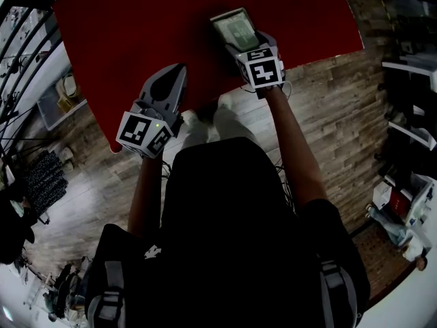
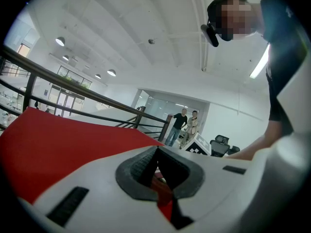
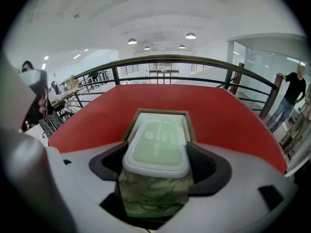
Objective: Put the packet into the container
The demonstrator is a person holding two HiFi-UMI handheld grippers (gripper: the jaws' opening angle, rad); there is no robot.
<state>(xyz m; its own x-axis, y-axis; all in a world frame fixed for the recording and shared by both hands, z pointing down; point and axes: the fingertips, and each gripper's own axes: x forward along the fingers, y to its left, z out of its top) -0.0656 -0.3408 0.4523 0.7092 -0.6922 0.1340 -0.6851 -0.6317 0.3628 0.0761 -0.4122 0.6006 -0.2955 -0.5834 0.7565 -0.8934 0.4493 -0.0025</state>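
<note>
Right gripper view: my right gripper (image 3: 158,161) clamps packet (image 3: 156,144) across width, jaws wide, pitched down so front end feeds into container (image 3: 158,111) on red table (image 3: 87,120). My left gripper (image 2: 156,152) closed, empty, parked clear.

The only words that can be read stand on the pale green lid (image 3: 156,147) of the packet (image 3: 154,198), in the right gripper view: "HAND AND" on the upper line, followed by a word too blurred to tell, and "WIPES" on the line below, with a small round logo beside them that is too small to read. In the head view the print on that packet is too small to read. The marker cube on the left (image 1: 145,132) and the one on the right (image 1: 265,70) bear black-and-white square code patterns.
</note>
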